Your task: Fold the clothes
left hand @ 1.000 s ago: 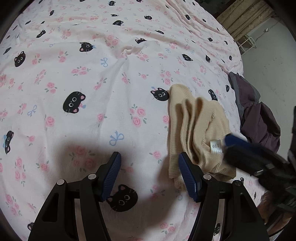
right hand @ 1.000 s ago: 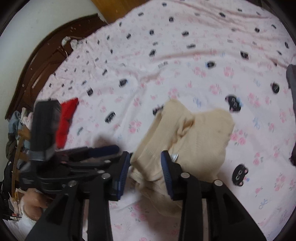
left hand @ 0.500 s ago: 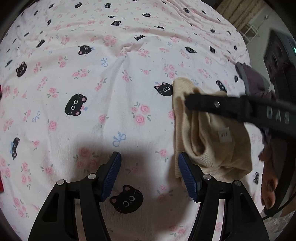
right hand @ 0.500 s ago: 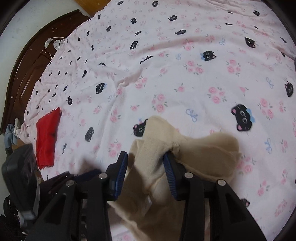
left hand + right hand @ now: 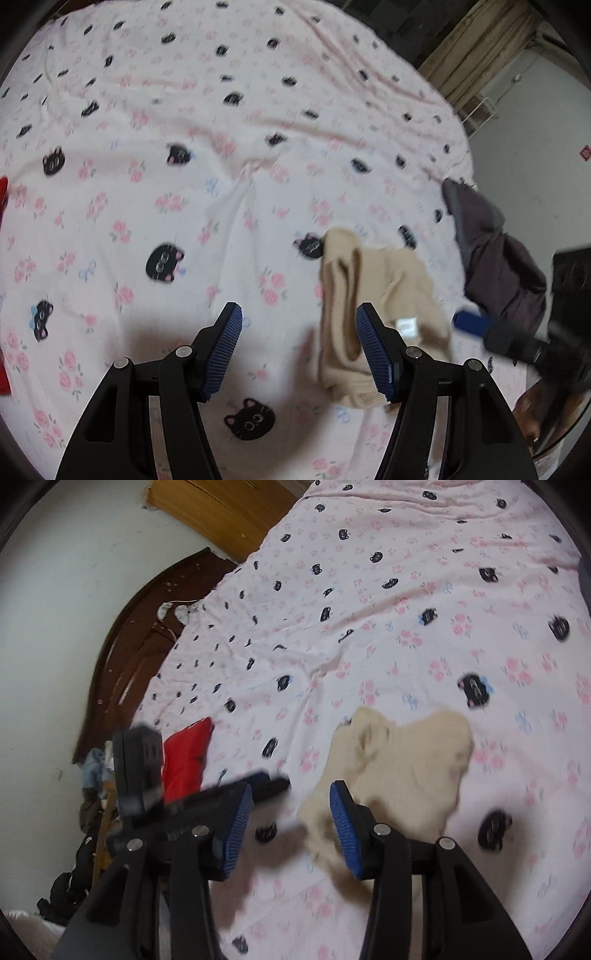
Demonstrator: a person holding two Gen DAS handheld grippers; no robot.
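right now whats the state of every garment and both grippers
beige garment: folded, lying on the bedsheet, white tag showing, held by neither gripper
red garment: folded, flat near the sheet's edge
dark purple garment: crumpled, unfolded, at the bed's edge
left gripper: open, empty, above the sheet
right gripper: jaws opening, nothing between them, beige cloth just beyond one pad

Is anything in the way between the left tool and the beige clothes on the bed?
No, nothing visible is. The left tool is open and empty above the bedsheet, and the beige garment lies right beside its right-hand finger. The dark garment and the red cloth lie off to the sides.
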